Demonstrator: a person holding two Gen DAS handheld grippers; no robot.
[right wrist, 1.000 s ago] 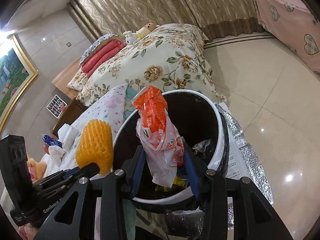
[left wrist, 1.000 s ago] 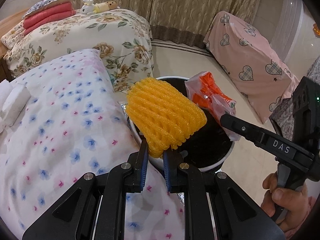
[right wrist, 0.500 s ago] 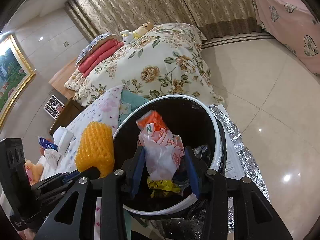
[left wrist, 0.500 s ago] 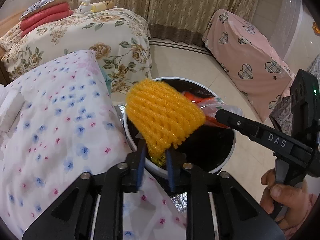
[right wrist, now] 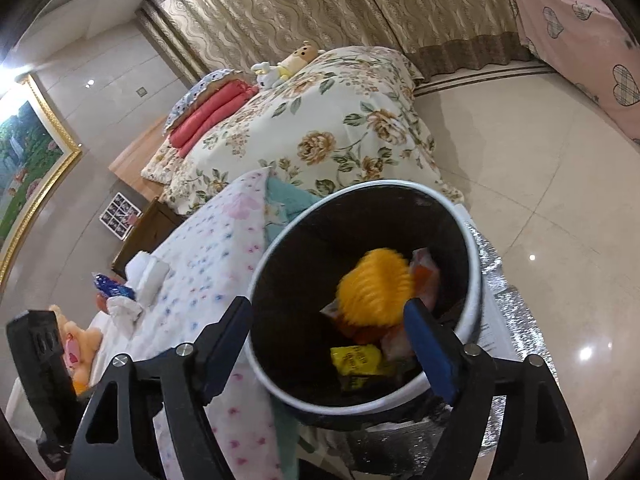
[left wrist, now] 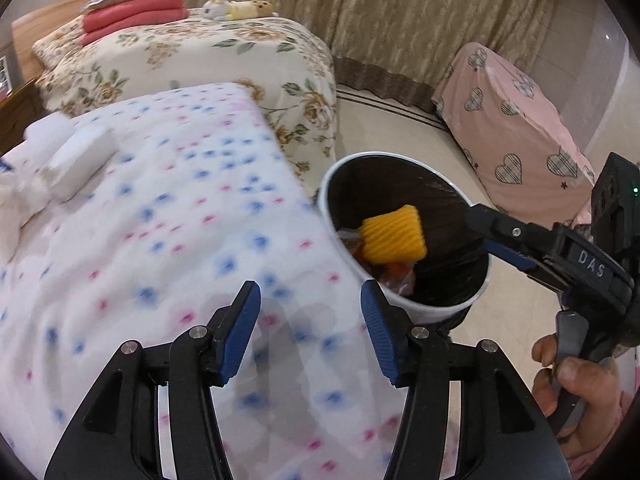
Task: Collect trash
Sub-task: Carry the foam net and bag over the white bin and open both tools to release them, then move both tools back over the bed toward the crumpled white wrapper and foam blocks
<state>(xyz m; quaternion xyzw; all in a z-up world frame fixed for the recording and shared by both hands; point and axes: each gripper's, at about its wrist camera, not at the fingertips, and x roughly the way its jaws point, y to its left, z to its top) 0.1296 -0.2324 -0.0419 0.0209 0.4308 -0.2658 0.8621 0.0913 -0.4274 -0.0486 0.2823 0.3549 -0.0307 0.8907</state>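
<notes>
Left wrist view:
- My left tongs [left wrist: 310, 322] stand at the bottom centre with their blue pads spread wide and nothing between them.
- Under and behind them, across the left half of the frame, lies a white bedspread [left wrist: 140, 240] with blue and pink flowers, blurred.
- The bin [left wrist: 400, 308], white outside with a black liner, stands right of centre, just beside the bedspread's edge.
- The yellow foam net [left wrist: 394, 238] is inside the bin, on top of orange wrappers [left wrist: 396, 272].
- My right tongs [left wrist: 492, 236] enter from the right edge, tips over the bin's right rim. From this side I cannot tell their gap.
- My right hand [left wrist: 576, 384] grips the handle at the lower right.
- A floral bed [left wrist: 200, 52] fills the upper left; a pink heart-print cover [left wrist: 516, 128] sits at the upper right.

Right wrist view:
- My right tongs [right wrist: 328, 340] stand at the bottom centre, spread wide and empty, with the bin's mouth between and beyond the fingers.
- The bin [right wrist: 474, 280] takes the centre of the frame.
- The foam net [right wrist: 374, 284] is inside it, blurred, above the orange wrappers [right wrist: 426, 276] and a yellow packet [right wrist: 356, 360].
- Silver foil [right wrist: 516, 312] lies on the floor at the bin's right.
- The bedspread [right wrist: 208, 280] runs left of the bin, the floral bed [right wrist: 320, 128] beyond it.
</notes>
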